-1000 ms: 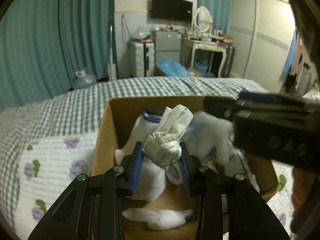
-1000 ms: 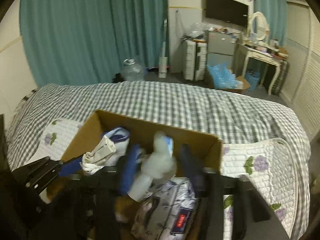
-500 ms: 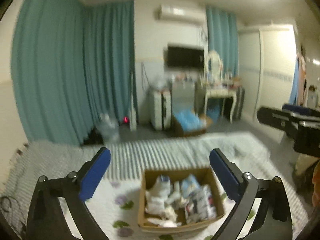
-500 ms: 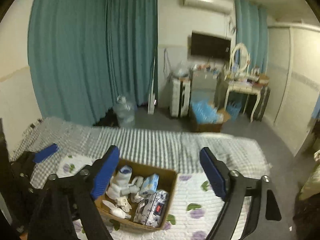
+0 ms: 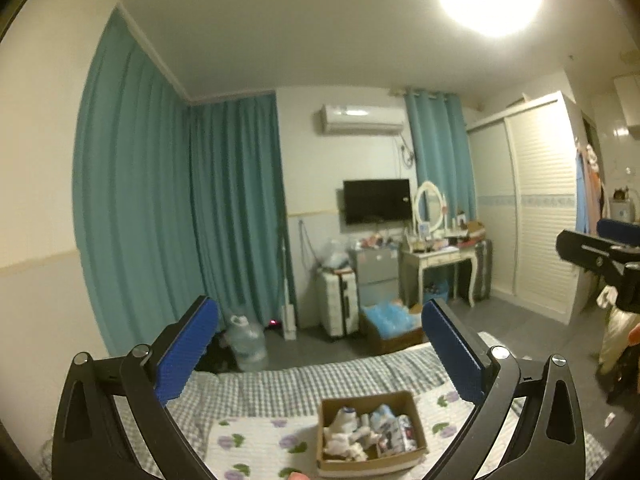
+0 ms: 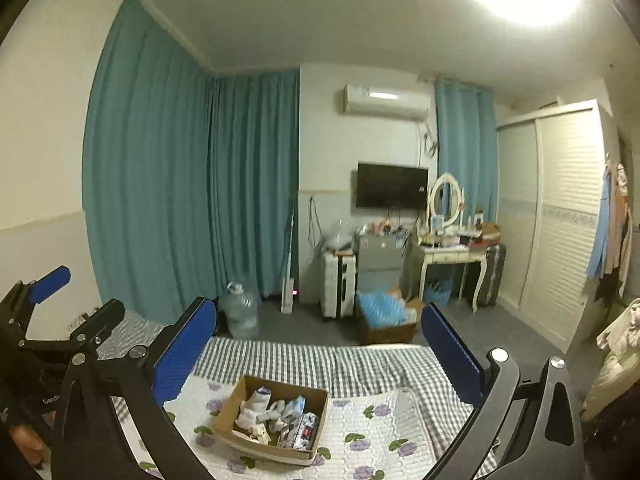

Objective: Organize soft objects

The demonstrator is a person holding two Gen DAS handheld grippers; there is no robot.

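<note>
Both pulled far back from cardboard box (image 6: 272, 420) since a second ago. Left hand-held gripper (image 5: 320, 344), right hand-held gripper (image 6: 318, 344) spread wide, empty. Soft items (image 5: 368, 432) all boxed; likely finished.

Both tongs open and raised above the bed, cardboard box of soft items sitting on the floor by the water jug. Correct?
Not quite. The cardboard box sits on the bed's floral quilt, not on the floor; the right wrist view shows it clearly. The water jug stands on the floor beyond the bed. The rest holds: the left tongs and right tongs are both open and high above the bed.
</note>
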